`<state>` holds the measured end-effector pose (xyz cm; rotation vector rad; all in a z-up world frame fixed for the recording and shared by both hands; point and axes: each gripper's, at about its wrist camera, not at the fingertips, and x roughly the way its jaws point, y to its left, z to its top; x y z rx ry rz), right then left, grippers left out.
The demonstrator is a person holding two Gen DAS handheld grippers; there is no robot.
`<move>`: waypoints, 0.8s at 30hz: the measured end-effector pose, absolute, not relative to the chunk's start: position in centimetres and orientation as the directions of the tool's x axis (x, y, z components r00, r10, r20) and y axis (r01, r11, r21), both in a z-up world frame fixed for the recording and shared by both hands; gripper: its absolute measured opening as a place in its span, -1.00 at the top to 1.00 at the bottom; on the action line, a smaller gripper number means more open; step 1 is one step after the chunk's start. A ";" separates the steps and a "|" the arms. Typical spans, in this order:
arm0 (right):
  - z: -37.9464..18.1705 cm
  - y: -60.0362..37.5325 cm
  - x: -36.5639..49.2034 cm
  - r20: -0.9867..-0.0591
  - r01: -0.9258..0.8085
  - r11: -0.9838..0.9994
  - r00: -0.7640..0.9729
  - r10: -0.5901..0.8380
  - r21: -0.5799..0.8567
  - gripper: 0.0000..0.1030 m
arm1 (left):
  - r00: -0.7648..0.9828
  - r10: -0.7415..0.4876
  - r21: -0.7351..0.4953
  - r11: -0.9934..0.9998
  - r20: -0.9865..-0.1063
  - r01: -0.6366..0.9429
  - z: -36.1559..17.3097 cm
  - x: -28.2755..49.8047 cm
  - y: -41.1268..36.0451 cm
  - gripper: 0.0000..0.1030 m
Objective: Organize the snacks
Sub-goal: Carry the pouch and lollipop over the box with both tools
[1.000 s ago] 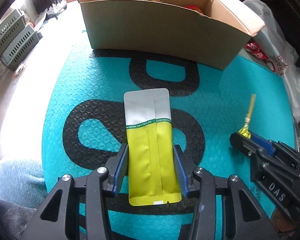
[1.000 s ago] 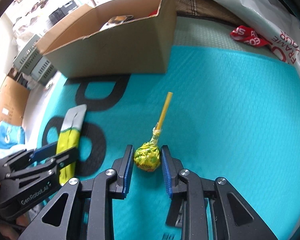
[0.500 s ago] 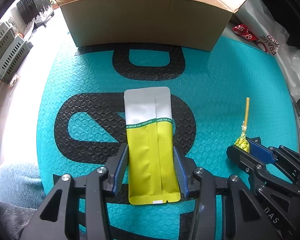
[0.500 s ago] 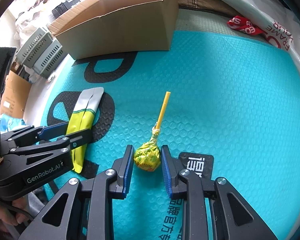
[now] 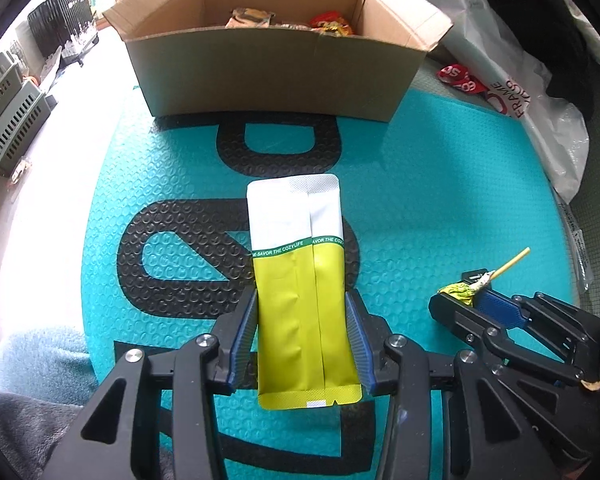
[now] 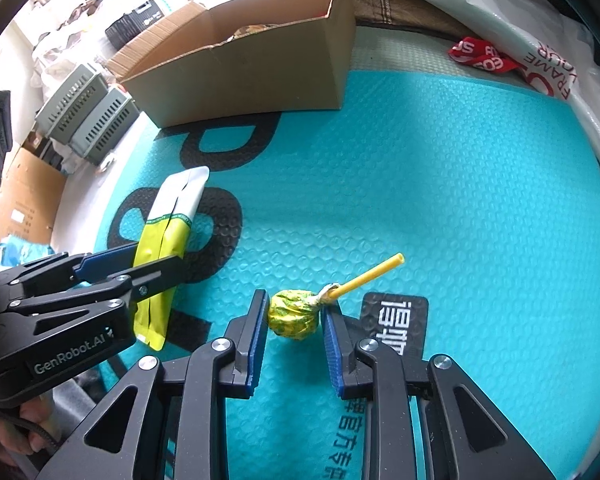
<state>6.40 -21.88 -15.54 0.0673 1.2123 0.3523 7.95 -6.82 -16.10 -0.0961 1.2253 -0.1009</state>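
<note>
Left gripper (image 5: 302,340) clamps a yellow-and-white snack pouch (image 5: 300,280) by its long edges, above the teal mat (image 5: 440,200). Right gripper (image 6: 296,336) is nearly closed, pinching a lollipop (image 6: 296,314) by its wrapped head, stick angled up-right. Open cardboard box (image 5: 276,68), snacks inside, sits on the mat's far edge, clear path. White plastic bag (image 5: 540,112) and red wrapper (image 5: 460,80) lie right; grey crates (image 5: 8,120) left.
</note>
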 end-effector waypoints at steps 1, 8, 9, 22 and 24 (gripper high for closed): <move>-15.4 -21.9 6.3 -0.903 -0.227 0.944 0.305 0.304 0.241 0.50 | 0.341 -0.130 -0.128 0.991 -0.931 0.030 -15.7 7.7 -6.8 0.18; -12.5 -21.6 5.3 -0.885 -0.240 0.936 0.330 0.328 0.257 0.50 | 0.384 -0.153 -0.146 0.988 -0.911 0.047 -12.4 5.8 -5.7 0.18; -12.2 -21.4 5.3 -0.882 -0.245 0.934 0.334 0.333 0.260 0.50 | 0.391 -0.155 -0.149 0.988 -0.907 0.045 -11.9 5.6 -5.6 0.18; -4.8 -20.0 4.7 -0.820 -0.284 0.918 0.429 0.379 0.275 0.50 | 0.574 -0.174 -0.171 0.983 -0.801 0.060 -2.0 4.9 -3.5 0.18; -3.3 -19.8 5.2 -0.806 -0.298 0.918 0.455 0.379 0.263 0.50 | 0.609 -0.169 -0.170 0.984 -0.775 0.057 -0.4 5.2 -3.2 0.18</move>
